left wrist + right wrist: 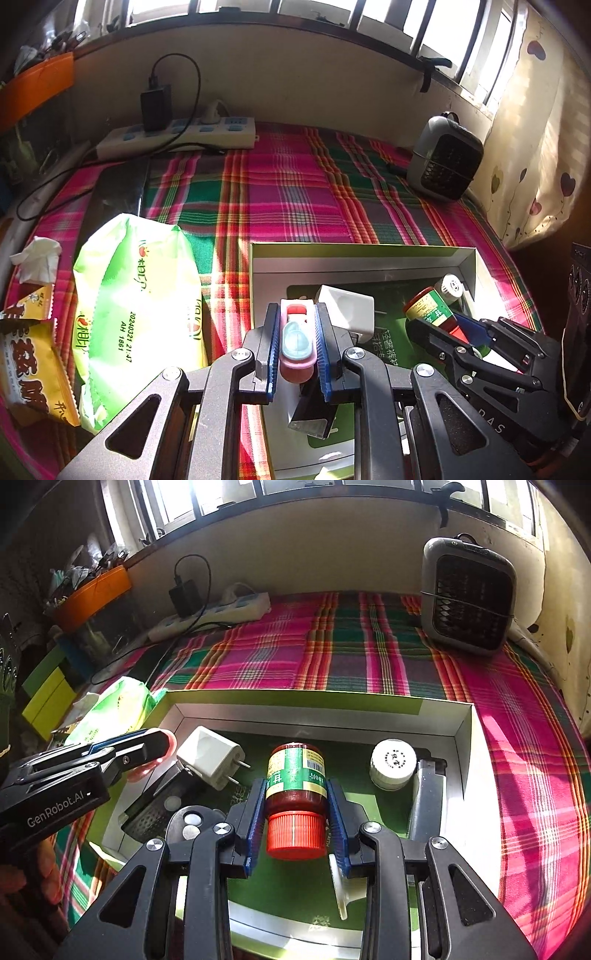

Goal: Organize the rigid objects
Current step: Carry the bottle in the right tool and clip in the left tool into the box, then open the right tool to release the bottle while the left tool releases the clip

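Sideways, "GenRobot.AI" on left tool (pixel 162 747)

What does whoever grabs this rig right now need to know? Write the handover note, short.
Left gripper: shut on a small pink device with a pale blue button, held over the left part of the open box.
Right gripper: shut on a red-capped bottle with a green label, held over the box's middle.
Already in the box: white plug adapter, white-capped bottle, a grey metal piece along the right wall, a dark perforated item at the left.
Left to do: set both held things down in the box and release. The tissue pack and snack packet lie outside on the plaid cloth.
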The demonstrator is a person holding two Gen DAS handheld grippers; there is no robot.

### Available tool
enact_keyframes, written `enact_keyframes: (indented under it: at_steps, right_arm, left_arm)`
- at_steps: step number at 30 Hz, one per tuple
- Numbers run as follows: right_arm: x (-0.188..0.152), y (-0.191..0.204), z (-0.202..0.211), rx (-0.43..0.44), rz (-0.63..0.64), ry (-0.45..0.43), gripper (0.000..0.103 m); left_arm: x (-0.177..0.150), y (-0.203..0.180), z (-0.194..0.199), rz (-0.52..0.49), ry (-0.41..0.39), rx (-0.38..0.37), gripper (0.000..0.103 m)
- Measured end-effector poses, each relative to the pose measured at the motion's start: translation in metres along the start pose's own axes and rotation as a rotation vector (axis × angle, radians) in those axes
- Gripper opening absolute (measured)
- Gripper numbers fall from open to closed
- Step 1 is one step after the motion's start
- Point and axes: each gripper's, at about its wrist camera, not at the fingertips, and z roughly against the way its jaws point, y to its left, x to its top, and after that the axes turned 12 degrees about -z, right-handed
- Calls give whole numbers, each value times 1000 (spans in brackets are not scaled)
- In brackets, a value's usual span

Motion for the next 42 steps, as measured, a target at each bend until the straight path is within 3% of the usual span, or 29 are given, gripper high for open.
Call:
enact_keyframes:
  at_steps: [29,33,42]
  right_arm:
    - [-1,-2,-4,10,-5,14,33]
    - [-1,-2,-3,12,-8,10,43]
    - [-3,-2,5,9,-8,-10,45]
  left_arm:
    - [-1,-7,-6,-17,17,-13,22]
    - [-2,-8,-5,-13,13,-18,26]
    - [-5,-15,5,-26,2,5,35]
